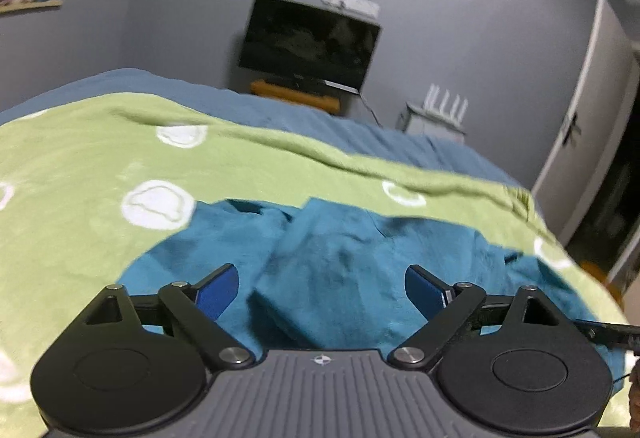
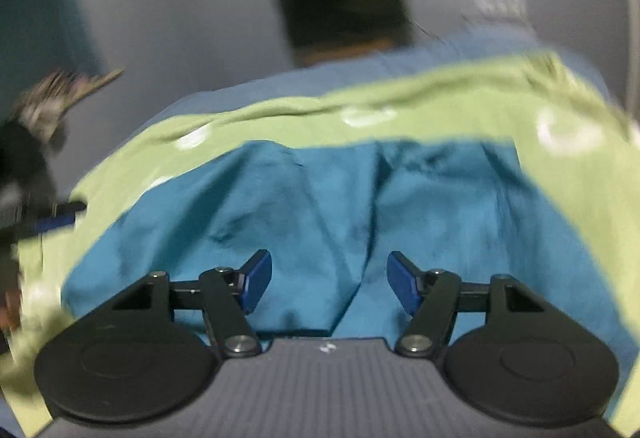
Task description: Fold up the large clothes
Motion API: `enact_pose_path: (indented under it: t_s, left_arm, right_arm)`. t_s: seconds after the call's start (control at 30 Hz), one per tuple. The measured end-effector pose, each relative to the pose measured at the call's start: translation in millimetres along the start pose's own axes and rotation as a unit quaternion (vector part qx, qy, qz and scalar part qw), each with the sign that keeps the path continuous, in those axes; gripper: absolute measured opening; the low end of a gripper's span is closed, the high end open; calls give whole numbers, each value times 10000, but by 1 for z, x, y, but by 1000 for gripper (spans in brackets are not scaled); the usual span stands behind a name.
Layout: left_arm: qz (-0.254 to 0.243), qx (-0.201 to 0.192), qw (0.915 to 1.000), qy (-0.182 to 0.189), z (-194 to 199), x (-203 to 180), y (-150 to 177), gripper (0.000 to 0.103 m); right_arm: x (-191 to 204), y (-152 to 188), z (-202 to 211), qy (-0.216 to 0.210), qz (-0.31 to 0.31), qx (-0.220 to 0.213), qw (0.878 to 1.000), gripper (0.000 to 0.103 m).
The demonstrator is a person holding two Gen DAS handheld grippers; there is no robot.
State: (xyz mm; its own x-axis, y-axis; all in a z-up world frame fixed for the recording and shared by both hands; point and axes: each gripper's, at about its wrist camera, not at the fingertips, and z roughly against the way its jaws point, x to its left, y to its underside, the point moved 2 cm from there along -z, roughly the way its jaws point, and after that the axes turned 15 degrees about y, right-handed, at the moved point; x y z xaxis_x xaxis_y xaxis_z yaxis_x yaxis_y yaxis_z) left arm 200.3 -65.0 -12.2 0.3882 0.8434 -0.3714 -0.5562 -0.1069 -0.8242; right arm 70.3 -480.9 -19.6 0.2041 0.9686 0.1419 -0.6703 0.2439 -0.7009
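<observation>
Teal garment [image 1: 352, 262] on green blanket [image 1: 80, 166]; both grippers' fingers [image 1: 218, 292] apart, empty.

Teal garment [image 1: 344, 258]: soft, matte fabric, one solid colour, no print visible. Lies spread on a light green blanket [image 1: 80, 158] with white ring motifs. Surface rumpled, shallow creases throughout. Left wrist view: one section folded over onto the rest, forming a thicker raised layer with a straight folded edge running diagonally through the middle; far edge uneven, with a pointed corner. Right wrist view, blurred: garment [image 2: 360, 198] shows a long crease running from the far edge toward the near side; far edge roughly straight. Garment type cannot be told.
</observation>
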Motion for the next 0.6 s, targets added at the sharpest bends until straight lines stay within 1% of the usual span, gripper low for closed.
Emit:
enact_pose_path:
  t_s: [0.1,0.2,0.27,0.3,0.37,0.43,0.47,0.5,0.53,0.57,0.6]
  left_arm:
    - [-221,95,9995,200,-17,-18,2,91]
    - [-525,231,9978,325,-34,-34,7,91]
    - [-669,385,9962,399,-51,-37,14,90]
    - [-712,492,9953,444,-57,-39,18,87]
    - [-766,794,9927,478,-71,-41,28,83]
    - [-753,1110,9898,482,-85,-42,38,78]
    - [-719,1250,9882,514,-91,-43,44,75]
    - [-688,1306,9874,560,-92,-44,48,75]
    - [-660,1325,9868,654,-92,-48,52,75]
    - [-668,1333,9860,743,-94,-52,55,77]
    - [-749,1373,9846,775,-94,-59,59,80]
  right_arm:
    - [-10,2,-31,88,-706,327,9969,64]
    - [-16,6,-56,45,-1142,570,9918,64]
    - [-16,7,-67,-262,-1335,629,9887,64]
    - [-14,8,-72,-415,-1378,665,9874,64]
    - [-6,9,-74,-572,-1152,650,9896,62]
    - [5,9,-77,-599,-675,473,9948,19]
    - [8,8,-75,-559,-522,264,9967,16]
    - [8,5,-69,-389,-453,-65,9982,11]
    - [6,0,-65,-214,-416,-362,9982,9]
    - [3,-5,-60,-28,-419,-622,9972,9]
    - [0,-8,-60,137,-427,-720,9964,9]
